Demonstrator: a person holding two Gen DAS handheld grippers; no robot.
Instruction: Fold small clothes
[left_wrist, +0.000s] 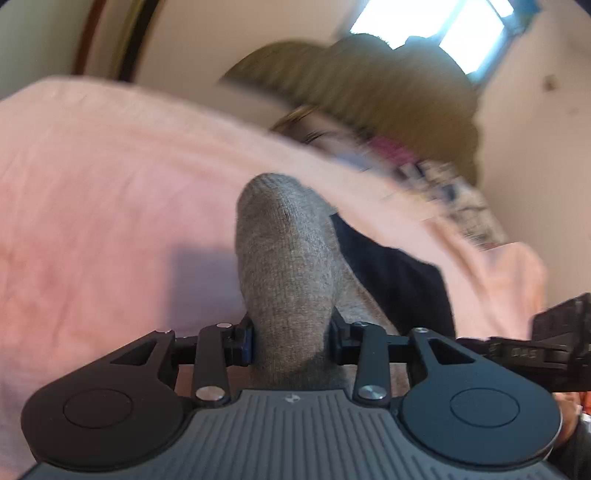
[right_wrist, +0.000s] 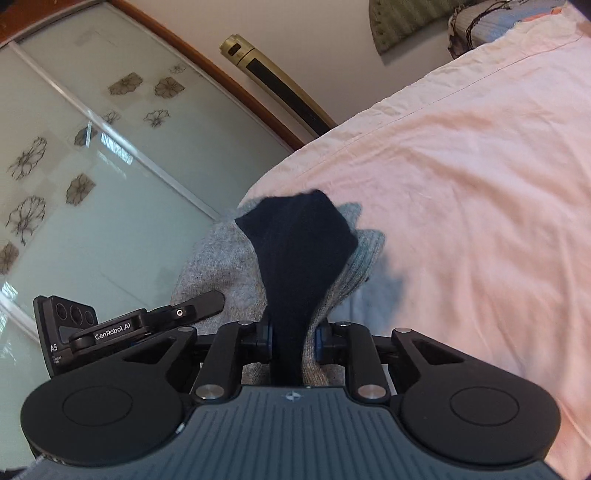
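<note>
pink bedsheet (right_wrist: 461, 184), frosted wardrobe door (right_wrist: 92, 166) in right view only, window (left_wrist: 436, 33) in left

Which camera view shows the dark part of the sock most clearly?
The right wrist view: there the dark part fills the middle, sharp, pinched in the right gripper. The left wrist view shows only a dark strip behind the grey sock.

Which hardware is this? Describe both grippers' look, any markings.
Both match: the left gripper and right gripper have ribbed grey bodies with a small centre emblem, two round black discs, black linkage arms with silver pivots, and blue-padded jaws. In the right wrist view, the left unit reads "GenRobot.AI" in white.
</note>
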